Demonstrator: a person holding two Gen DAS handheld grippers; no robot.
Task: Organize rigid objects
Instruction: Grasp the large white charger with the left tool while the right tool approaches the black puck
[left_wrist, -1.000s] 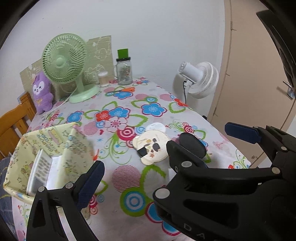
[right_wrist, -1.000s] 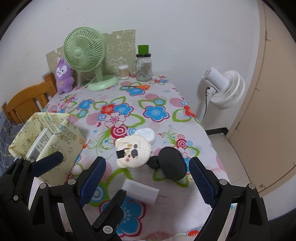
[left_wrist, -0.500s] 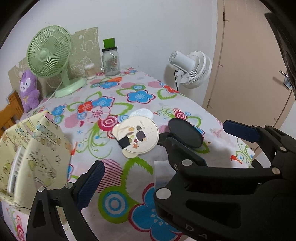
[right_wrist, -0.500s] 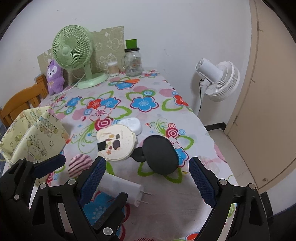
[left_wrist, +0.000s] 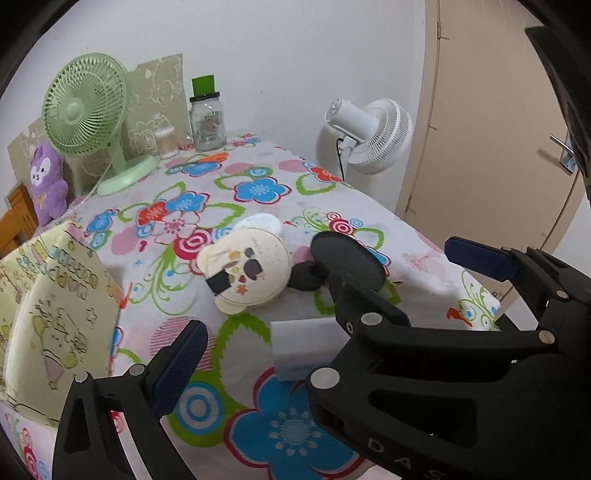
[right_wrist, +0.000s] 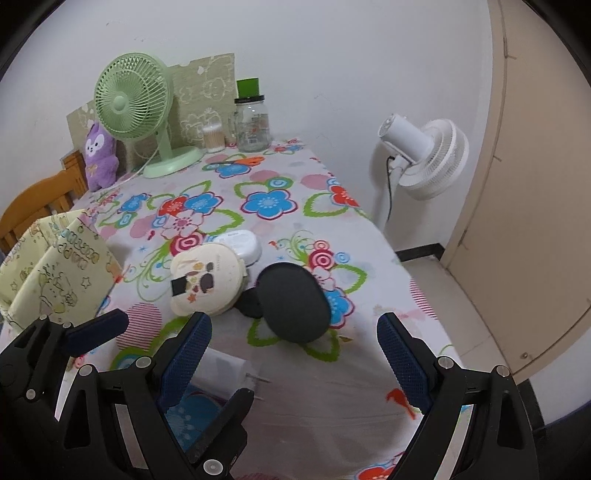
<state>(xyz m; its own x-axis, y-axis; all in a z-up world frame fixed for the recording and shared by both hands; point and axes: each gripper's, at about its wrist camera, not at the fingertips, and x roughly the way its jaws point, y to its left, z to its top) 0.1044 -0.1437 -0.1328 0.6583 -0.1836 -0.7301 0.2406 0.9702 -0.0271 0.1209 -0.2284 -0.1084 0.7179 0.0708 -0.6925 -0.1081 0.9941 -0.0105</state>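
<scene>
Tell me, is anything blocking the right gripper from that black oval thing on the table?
Nothing visible does. The right gripper is open, and the black oval case lies on the tablecloth just ahead of its fingers. The cream bear-shaped box sits off to the left.

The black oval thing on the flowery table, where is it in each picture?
Left wrist view: the black oval thing sits right of centre, beside the cream bear-shaped case.
Right wrist view: the black oval thing sits at centre.
Shared landmark: the green fan, far left.
</scene>
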